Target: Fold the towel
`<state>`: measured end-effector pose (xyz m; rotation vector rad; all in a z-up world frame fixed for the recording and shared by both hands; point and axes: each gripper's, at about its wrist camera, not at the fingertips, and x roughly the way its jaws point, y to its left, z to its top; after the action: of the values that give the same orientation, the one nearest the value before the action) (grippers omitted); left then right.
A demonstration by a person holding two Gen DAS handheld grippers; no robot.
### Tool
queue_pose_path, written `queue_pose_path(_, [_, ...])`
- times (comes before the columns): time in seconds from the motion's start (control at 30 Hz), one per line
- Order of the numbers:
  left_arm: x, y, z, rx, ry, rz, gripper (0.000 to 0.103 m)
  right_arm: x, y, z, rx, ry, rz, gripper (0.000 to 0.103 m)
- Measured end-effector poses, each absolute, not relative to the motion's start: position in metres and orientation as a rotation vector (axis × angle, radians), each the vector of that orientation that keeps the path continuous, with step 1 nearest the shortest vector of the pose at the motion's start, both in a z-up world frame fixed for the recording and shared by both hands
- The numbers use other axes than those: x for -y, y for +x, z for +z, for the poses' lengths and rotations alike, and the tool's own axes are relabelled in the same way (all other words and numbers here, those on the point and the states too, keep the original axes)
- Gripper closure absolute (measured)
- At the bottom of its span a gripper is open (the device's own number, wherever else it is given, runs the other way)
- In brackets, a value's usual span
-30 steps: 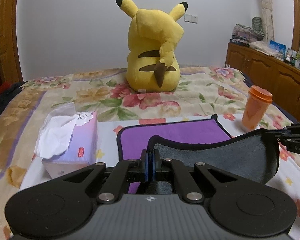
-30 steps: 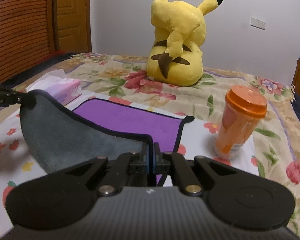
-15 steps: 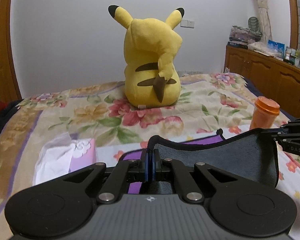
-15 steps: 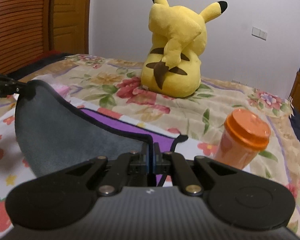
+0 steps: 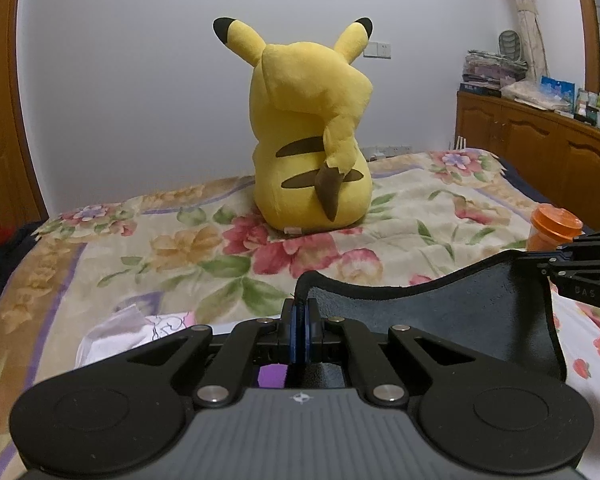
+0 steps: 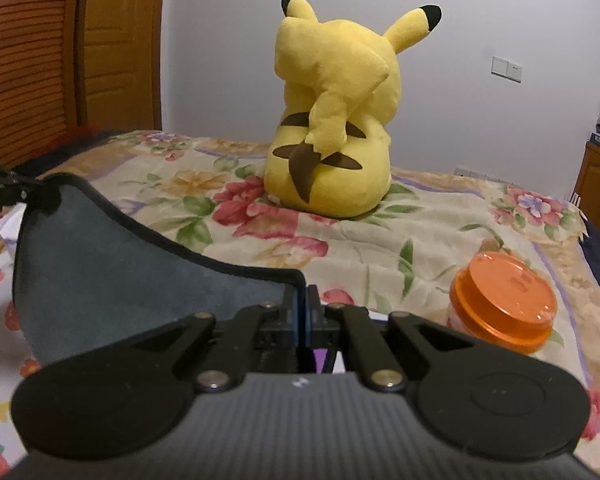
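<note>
Grey microfibre is what we're pinching: left gripper (image 5: pixel 300 322) w/ fingers clamped on one corner of the towel (image 5: pixel 440 320), right gripper (image 6: pixel 302 320) clamped on the other, so the edge is hanging lifted between us above the bed (image 6: pixel 228 216). Purple side is peeking below the fingers. Judging the step: mid-fold, carrying the near edge fwd. Next we're needing to lower both corners evenly onto the far edge, short of the orange cup (image 6: pixel 504 304) & plush (image 5: pixel 312 140).

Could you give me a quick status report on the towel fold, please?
Left hand-held gripper and right hand-held gripper each shut on a towel corner. Towel raised, sagging between them. Orange cup close on the right.
</note>
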<state>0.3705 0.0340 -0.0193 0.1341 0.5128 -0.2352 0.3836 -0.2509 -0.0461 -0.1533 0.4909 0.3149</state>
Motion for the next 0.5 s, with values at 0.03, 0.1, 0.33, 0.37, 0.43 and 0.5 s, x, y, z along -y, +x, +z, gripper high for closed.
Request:
queue_pose_path(0.03, [-0.034, 0.373, -0.020, -0.514, 0.134, -0.232, 0.096, 0.251, 0.386, -0.047, -0.489, -0.157, 0.313, 0.099])
queue_pose_path(0.1, [-0.033, 0.380, -0.022, -0.516, 0.131, -0.229, 0.096, 0.250, 0.391, -0.048, -0.486, -0.163, 0.307, 0.099])
queue_pose_path(0.33, [-0.038, 0.406, -0.036, -0.530, 0.120, -0.190, 0.096, 0.250, 0.407, -0.063, -0.477, -0.162, 0.274, 0.099])
queue_pose_path(0.37, [-0.039, 0.410, -0.041, -0.536, 0.121, -0.183, 0.096, 0.250, 0.411, -0.067, -0.481, -0.160, 0.269, 0.099])
queue_pose_path(0.43, [-0.041, 0.417, -0.051, -0.552, 0.121, -0.168, 0.096, 0.248, 0.418, -0.073, -0.490, -0.159, 0.266, 0.099])
queue_pose_path(0.5, [-0.043, 0.423, -0.061, -0.567, 0.119, -0.157, 0.096, 0.245, 0.424, -0.080, -0.499, -0.171, 0.267, 0.099])
